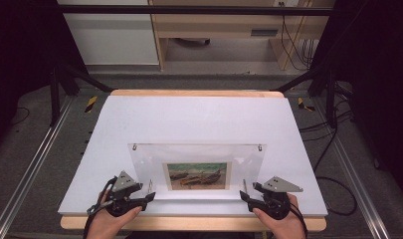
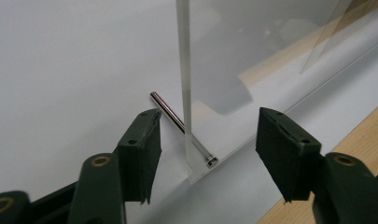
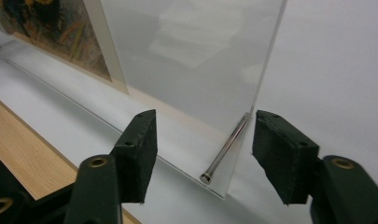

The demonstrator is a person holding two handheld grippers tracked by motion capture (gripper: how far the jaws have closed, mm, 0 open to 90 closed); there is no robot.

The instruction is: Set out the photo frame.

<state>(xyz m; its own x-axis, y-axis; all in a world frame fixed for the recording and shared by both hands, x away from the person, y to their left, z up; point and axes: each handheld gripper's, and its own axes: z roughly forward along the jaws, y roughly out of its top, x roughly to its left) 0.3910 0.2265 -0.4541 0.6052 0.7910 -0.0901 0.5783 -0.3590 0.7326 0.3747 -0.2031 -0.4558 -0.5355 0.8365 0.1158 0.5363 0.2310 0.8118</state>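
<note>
The clear acrylic picture frame (image 1: 196, 169) stands upright near the tabletop's (image 1: 189, 117) near edge, and left hand-held gripper (image 1: 150, 197) and right hand-held gripper (image 1: 243, 195) sit spread at its lower corners, apparently let go.

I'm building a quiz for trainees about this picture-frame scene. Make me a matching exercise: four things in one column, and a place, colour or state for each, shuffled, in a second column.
Things:
1. clear acrylic picture frame
2. painting of boats
3. thin metal pin
4. left gripper

Descriptions:
A. open, black fingers on either side of the frame's lower corner
B. stands upright on the white tabletop
C. silver, passes through the frame's lower corner
D. sits at the frame's middle, low down

Pairs: 1-B, 2-D, 3-C, 4-A
</note>
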